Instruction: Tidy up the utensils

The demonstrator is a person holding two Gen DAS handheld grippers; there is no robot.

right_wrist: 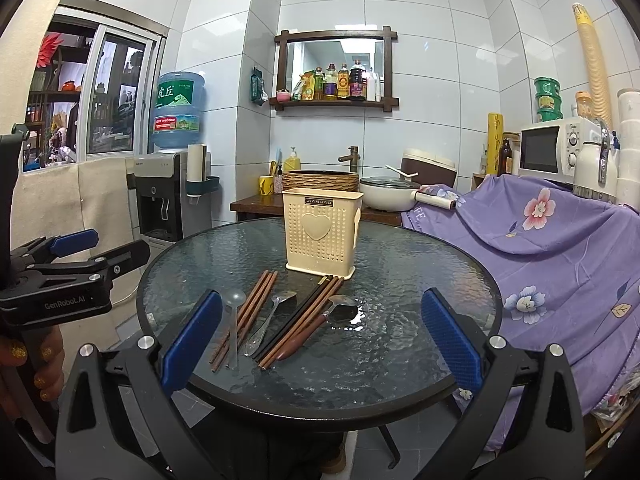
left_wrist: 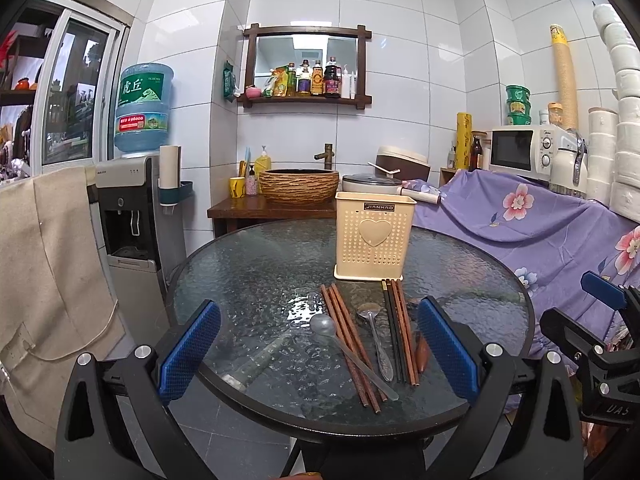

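Through your left wrist camera, your left gripper (left_wrist: 318, 350) hangs wide open, empty, over the chopsticks (left_wrist: 350, 346) and spoons (left_wrist: 376, 338) lying before the beige holder (left_wrist: 374, 238). Through the right, your right gripper (right_wrist: 320, 336) is likewise spread and empty above the glass table (right_wrist: 400, 344).

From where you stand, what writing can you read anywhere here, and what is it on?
"JIANHAO": holder.
"虎丘": water jug.
"GenRobot.AI": left tongs.
"UAS": right tongs, cut off.
"FE": purple cloth, partly hidden.
Jug's red label, shelf bottles, microwave dials, green tubs: too small to read.
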